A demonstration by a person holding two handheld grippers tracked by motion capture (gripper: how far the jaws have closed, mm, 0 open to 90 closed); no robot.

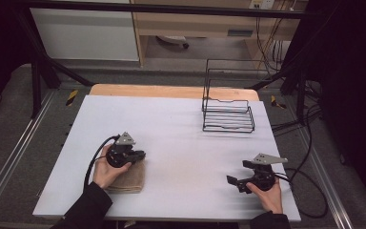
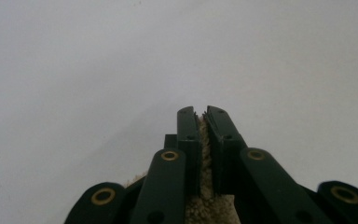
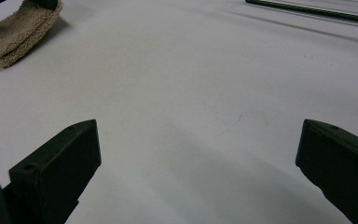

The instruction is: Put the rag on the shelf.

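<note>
Left gripper (image 1: 132, 155) pinching a folded beige towel (image 1: 130, 179) at the near left of a white tabletop (image 1: 171, 129); right gripper (image 1: 238, 173) spread wide, holding nothing.

Towel partly hidden under the left hand (image 1: 106, 171) in the high view; between the jaws in the left gripper view (image 2: 203, 140), only a thin strip of its pile (image 2: 206, 186), edge-on, probably a single fold, though hard to tell; jaws pressed close on it. Right hand (image 1: 269, 193) at the near right edge, well apart from the towel; jaws low over bare white surface in the right gripper view (image 3: 198, 158), towel's corner (image 3: 21, 30) cut off at top left. Black wire rack (image 1: 228, 114) standing at the far right of the tabletop, just a dark bar (image 3: 312, 11) of it seen from the right gripper; wooden table edge (image 1: 171, 90) beyond the white sheet; grey floor (image 1: 9, 138), cables (image 1: 305, 143), dark frame poles (image 1: 171, 8) around.
</note>
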